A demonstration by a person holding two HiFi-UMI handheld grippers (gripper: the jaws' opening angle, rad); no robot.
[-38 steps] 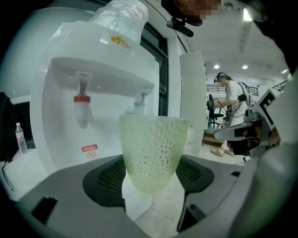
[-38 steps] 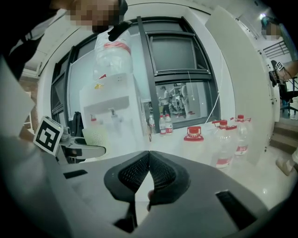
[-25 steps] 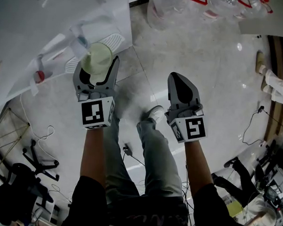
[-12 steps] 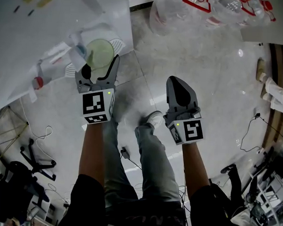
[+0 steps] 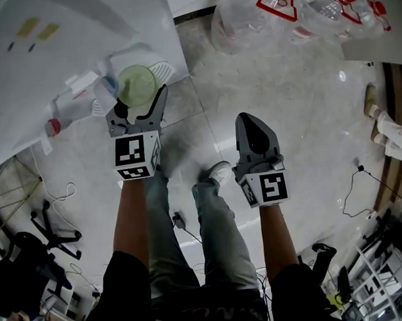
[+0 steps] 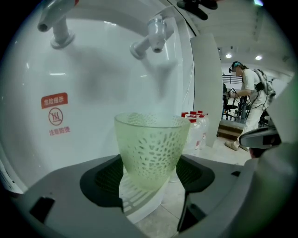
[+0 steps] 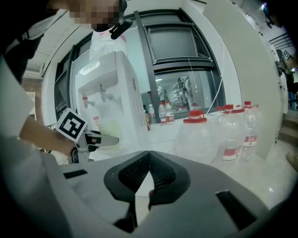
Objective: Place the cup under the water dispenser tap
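Cup (image 6: 149,148): pale green, translucent, with a net of small oval cells over its wall.
Water dispenser (image 6: 93,83): glossy white; warning label (image 6: 54,100) red on white.
Drip tray (image 6: 139,197): white, slotted in parallel lines.
Left gripper (image 6: 149,173) and right gripper (image 7: 149,160): mid-grey shells, black pads with fine ribbing.
Marker cubes (image 5: 134,157): black squares on white.
Bottles (image 7: 198,135): clear, with red caps and red-and-white labels.
Floor (image 5: 308,107): light grey, glossy, faintly marbled tiles.
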